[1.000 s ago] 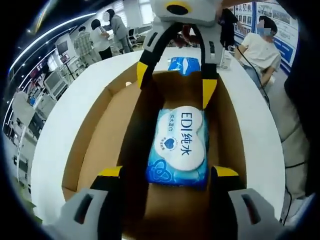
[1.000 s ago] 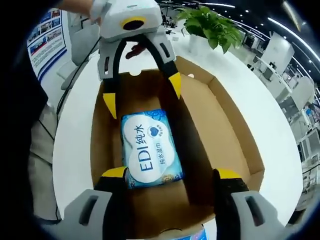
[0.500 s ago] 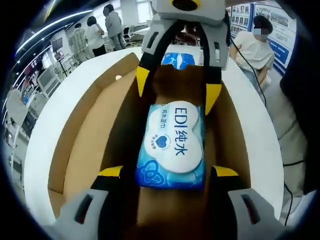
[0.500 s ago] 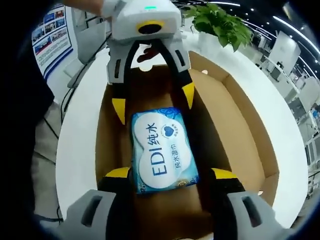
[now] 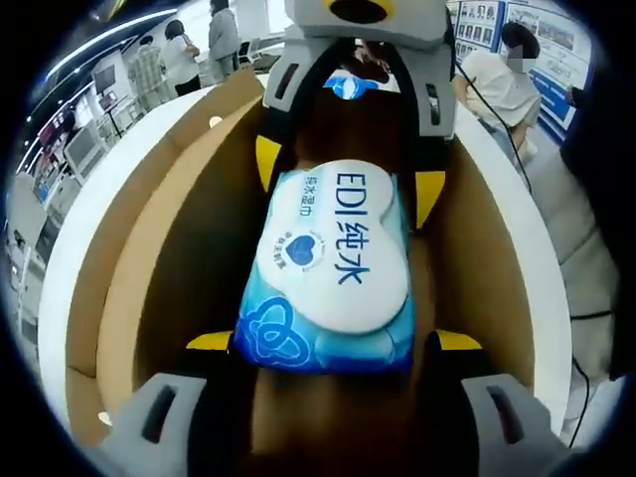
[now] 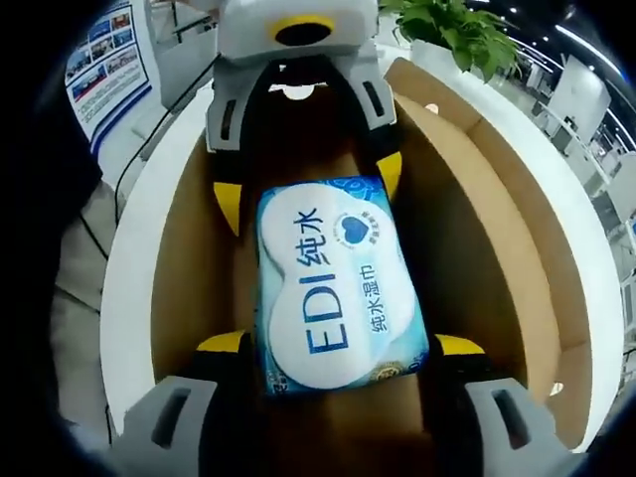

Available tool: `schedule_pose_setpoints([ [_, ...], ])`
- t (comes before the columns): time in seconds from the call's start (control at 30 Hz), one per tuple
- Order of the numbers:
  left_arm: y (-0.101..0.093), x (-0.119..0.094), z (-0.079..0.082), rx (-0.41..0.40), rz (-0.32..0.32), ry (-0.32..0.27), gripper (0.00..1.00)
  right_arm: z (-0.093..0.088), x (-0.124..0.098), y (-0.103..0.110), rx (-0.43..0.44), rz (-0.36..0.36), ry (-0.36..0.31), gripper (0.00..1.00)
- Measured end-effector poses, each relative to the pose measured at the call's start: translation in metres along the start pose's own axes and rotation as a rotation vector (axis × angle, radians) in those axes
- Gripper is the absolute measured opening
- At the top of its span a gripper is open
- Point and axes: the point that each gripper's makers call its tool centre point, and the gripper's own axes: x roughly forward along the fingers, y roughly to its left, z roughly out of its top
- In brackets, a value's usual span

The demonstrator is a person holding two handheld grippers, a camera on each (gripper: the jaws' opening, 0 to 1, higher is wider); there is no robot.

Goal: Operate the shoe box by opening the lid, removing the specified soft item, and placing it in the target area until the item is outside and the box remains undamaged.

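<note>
A blue and white wet-wipes pack [image 5: 333, 268] lies flat on the floor of an open brown cardboard shoe box [image 5: 149, 229]. My left gripper [image 5: 333, 343] is open and low in the box, its yellow-tipped jaws on either side of the pack's near end. My right gripper [image 5: 348, 179] comes in from the opposite end, open, straddling the far end. In the right gripper view the same pack [image 6: 333, 278] lies between my right gripper's [image 6: 340, 344] jaws, and the left gripper [image 6: 308, 189] faces it. I cannot tell whether any jaw touches the pack. The box's walls [image 6: 477, 229] rise on both sides.
The box stands on a round white table [image 5: 70, 258]. A second blue wipes pack [image 5: 348, 84] lies on the table beyond the box. A potted plant [image 6: 457, 30] stands past one end. A seated person [image 5: 507, 79] and several standing people are beyond the table.
Both grippers have come down into the box and closer together. The pack looks larger and now sits between each pair of jaws. The jaws have stayed wide.
</note>
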Motion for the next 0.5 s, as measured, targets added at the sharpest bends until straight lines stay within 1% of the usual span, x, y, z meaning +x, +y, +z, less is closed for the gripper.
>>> schedule_pose_setpoints([
  [0.03, 0.001, 0.001, 0.000, 0.002, 0.002, 0.003, 0.77, -0.001, 0.001, -0.002, -0.008, -0.007, 0.004, 0.71],
  [0.13, 0.004, 0.005, -0.006, 0.032, 0.015, 0.033, 0.75, -0.001, 0.005, -0.002, 0.006, 0.005, 0.005, 0.73],
  [0.17, 0.003, 0.007, -0.005, 0.024, 0.006, 0.026, 0.75, -0.001, 0.007, -0.001, 0.006, 0.011, 0.006, 0.74],
  [0.33, 0.002, 0.013, -0.007, 0.023, 0.000, 0.049, 0.77, -0.004, 0.014, 0.001, 0.003, 0.020, 0.004, 0.76],
  [0.43, 0.002, 0.012, -0.008, 0.021, 0.000, 0.049, 0.77, -0.004, 0.017, -0.001, 0.013, 0.011, 0.002, 0.76],
  [0.5, 0.002, 0.012, -0.008, 0.020, 0.000, 0.045, 0.77, -0.005, 0.023, -0.001, 0.023, 0.014, 0.001, 0.78],
])
